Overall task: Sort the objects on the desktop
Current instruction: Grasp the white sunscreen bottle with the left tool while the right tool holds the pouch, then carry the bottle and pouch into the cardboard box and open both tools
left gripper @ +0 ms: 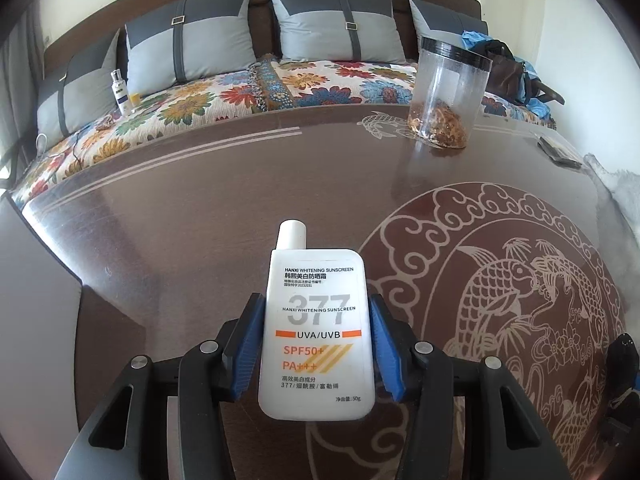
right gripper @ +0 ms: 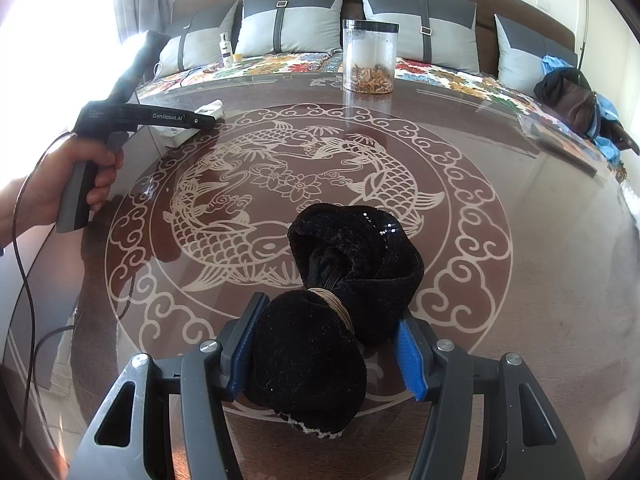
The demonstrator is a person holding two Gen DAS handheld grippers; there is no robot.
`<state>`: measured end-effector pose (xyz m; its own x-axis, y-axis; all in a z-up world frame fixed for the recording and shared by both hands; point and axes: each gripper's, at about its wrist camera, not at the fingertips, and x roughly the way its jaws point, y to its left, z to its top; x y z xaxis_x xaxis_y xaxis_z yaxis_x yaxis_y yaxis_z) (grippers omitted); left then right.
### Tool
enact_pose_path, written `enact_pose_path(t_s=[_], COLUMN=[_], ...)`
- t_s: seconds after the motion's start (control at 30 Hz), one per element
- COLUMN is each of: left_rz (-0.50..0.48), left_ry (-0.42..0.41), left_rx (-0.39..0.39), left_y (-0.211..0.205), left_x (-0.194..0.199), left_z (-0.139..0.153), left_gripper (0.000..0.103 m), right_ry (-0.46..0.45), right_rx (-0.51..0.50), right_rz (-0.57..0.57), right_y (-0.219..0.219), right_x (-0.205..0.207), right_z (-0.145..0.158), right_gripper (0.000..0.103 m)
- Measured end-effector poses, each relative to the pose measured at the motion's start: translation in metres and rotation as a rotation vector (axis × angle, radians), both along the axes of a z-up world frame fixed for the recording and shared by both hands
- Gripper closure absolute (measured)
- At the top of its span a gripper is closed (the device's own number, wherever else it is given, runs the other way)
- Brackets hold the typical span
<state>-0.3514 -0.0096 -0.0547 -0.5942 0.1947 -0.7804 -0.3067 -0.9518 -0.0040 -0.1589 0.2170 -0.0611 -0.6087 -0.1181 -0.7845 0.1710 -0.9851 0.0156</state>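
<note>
Both tongs [left gripper: 316, 346] [right gripper: 328, 354] grip loads mid-table [left gripper: 200, 200].

A: What's your tally on the table [right gripper: 500, 280]?

B: One white sunscreen bottle [left gripper: 318, 332]; one black velvet bow [right gripper: 336, 300]; one clear jar [right gripper: 370, 56] with a black rim; two grippers, left gripper [left gripper: 316, 346] and right gripper [right gripper: 328, 354].

A: And behind, on the sofa?

B: Four grey cushions, counting from the right wrist view; one small white bottle [right gripper: 227, 49]; one little yellow item beside it, too small to name; one brown bag [right gripper: 572, 104].
</note>
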Motion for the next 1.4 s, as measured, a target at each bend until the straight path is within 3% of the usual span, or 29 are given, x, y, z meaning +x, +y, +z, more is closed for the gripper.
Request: enact_pose_path(t_s=[0.37, 0.7, 1.4], left_rz=[-0.001, 0.057, 0.081], left_ry=[0.001, 0.002, 0.004], left_rx=[-0.002, -0.008, -0.018], left_y=[0.013, 0.021, 0.025], left_x=[0.090, 0.153, 0.164], left_z=[0.000, 0.001, 0.001], left_gripper=[0.052, 0.052, 0.052], right_ry=[0.000, -0.001, -0.001], right_rx=[-0.020, -0.030, -0.016], right_rz=[-0.001, 0.005, 0.005], right_y=[0.003, 0.004, 0.004], right_x=[0.000, 0.000, 0.000], right_z=[0.001, 0.000, 0.000], right_gripper=[0.043, 0.041, 0.041])
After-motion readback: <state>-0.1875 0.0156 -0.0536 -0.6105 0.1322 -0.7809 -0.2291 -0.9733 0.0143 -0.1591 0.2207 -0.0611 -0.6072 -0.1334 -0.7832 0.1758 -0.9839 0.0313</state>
